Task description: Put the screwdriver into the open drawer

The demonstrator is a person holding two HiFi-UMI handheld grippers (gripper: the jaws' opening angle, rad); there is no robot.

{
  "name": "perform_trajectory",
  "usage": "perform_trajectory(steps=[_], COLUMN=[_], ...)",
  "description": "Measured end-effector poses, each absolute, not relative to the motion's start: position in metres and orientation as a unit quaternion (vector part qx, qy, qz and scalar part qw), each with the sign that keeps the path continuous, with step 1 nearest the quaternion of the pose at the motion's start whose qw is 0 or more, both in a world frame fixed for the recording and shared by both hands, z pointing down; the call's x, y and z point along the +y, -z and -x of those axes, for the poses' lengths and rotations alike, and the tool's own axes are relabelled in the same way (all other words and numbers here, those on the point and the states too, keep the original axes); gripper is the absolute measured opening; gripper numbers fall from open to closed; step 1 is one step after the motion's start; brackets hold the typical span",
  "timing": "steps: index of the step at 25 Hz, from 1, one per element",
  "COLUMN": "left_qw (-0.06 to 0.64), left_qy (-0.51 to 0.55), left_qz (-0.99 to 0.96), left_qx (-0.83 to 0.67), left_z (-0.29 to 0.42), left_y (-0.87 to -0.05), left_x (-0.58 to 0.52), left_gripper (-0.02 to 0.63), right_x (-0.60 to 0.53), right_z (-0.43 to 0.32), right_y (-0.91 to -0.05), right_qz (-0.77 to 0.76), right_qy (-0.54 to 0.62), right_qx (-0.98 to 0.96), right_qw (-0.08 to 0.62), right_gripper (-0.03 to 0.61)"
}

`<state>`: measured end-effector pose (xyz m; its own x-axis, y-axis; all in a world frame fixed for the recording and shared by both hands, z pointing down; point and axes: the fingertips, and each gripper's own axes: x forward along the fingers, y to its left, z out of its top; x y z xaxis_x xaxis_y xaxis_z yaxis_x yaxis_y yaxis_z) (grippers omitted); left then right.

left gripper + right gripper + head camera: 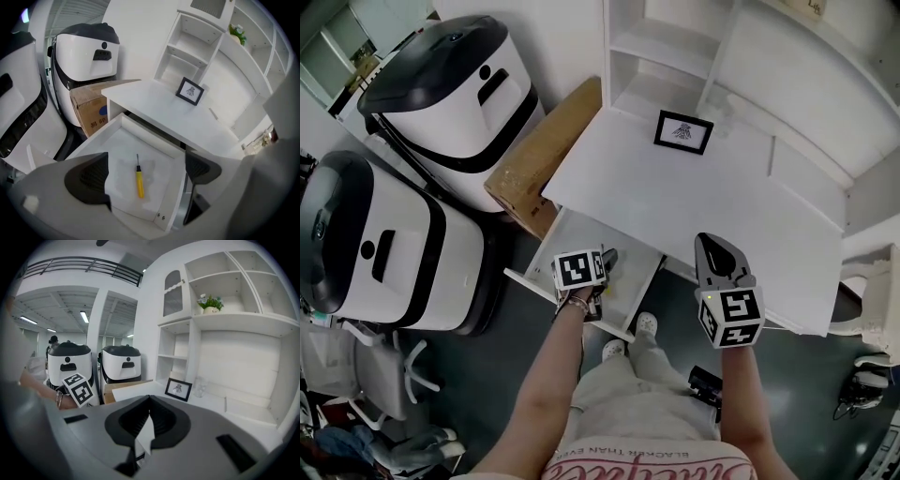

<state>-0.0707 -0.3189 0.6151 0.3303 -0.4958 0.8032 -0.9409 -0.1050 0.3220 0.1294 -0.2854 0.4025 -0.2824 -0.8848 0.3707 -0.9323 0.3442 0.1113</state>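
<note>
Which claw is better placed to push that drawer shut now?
Probably left. The left claw hangs open over the open drawer, where the screwdriver lies. The right claw is shut, above the desk.

1 screwdriver [139, 183], 1 drawer [121, 149], 1 desk [675, 211], 1 picture frame [190, 91], 1 cardboard box [91, 111], 2 white machines [455, 89] [380, 244], 1 potted plant [210, 303].

**White desk nook on a dark floor**

A white desk [675, 187] with shelves [225, 319] stands ahead of the right claw [149, 420], and a framed picture [682, 132] sits on it. Left of the left claw [144, 171], a cardboard box [546, 155] and two white machines [450, 89] stand on the dark floor [516, 328].
</note>
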Motion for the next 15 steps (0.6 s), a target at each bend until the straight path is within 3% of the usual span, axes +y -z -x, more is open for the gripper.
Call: perform_trajectory(steps=[6,10,15], left_qw=[0.401,0.369,0.330], left_qy=[-0.240,-0.232,-0.212], left_qz=[-0.710,-0.723,-0.736], left_qx=[-0.526,-0.537,-0.552], left_z=[0.090,0.104,0.113], left_y=[-0.586,-0.564,-0.538], left_x=[-0.317,-0.318,-0.317], left_gripper=[0.423,0.288,0.190], right_x=[-0.274,-0.269,-0.263], right_z=[-0.119,-0.113,-0.104], right_y=[-0.386,-0.373,-0.358], right_qz=[-0.583,-0.592,-0.592], right_qy=[-0.048,-0.037,-0.021], right_qx=[-0.792,-0.789,-0.790], right_qw=[0.173,0.162,0.156], right_gripper=[0.006,0.006,0.006])
